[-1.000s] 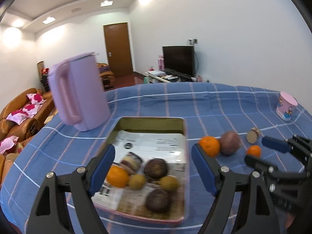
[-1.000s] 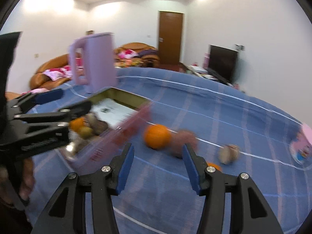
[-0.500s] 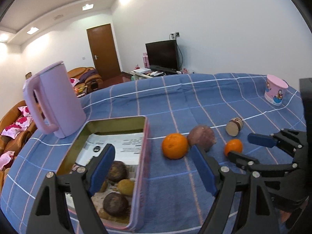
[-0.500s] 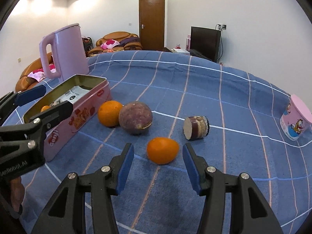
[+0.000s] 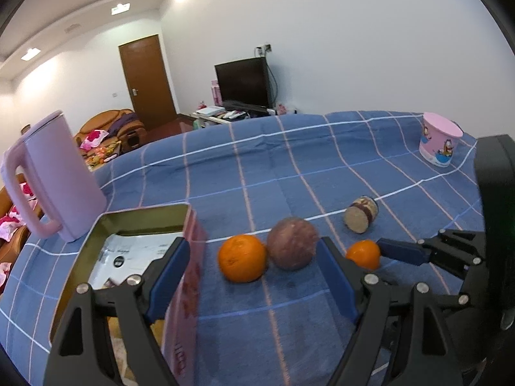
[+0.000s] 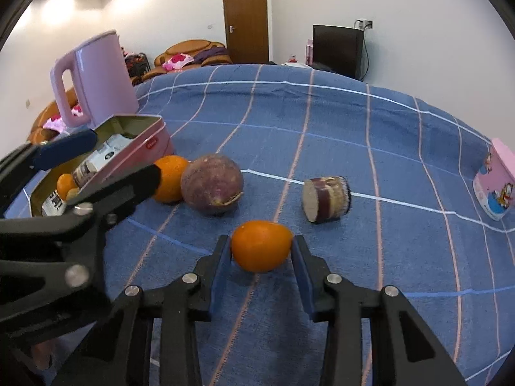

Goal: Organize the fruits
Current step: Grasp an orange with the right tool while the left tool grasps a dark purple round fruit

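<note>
Right wrist: right tool [image 6: 261, 251] just closed onto small orange [image 6: 260, 245]; tin [image 6: 151, 143] holds fruit.

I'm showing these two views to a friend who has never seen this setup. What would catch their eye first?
Probably the small orange right between the closing fingers of the right gripper, near the front of the blue checked tablecloth. Just behind it lie a bigger orange touching a round purple fruit, beside the open pink tin. The tall pink kettle stands behind the tin.
</note>
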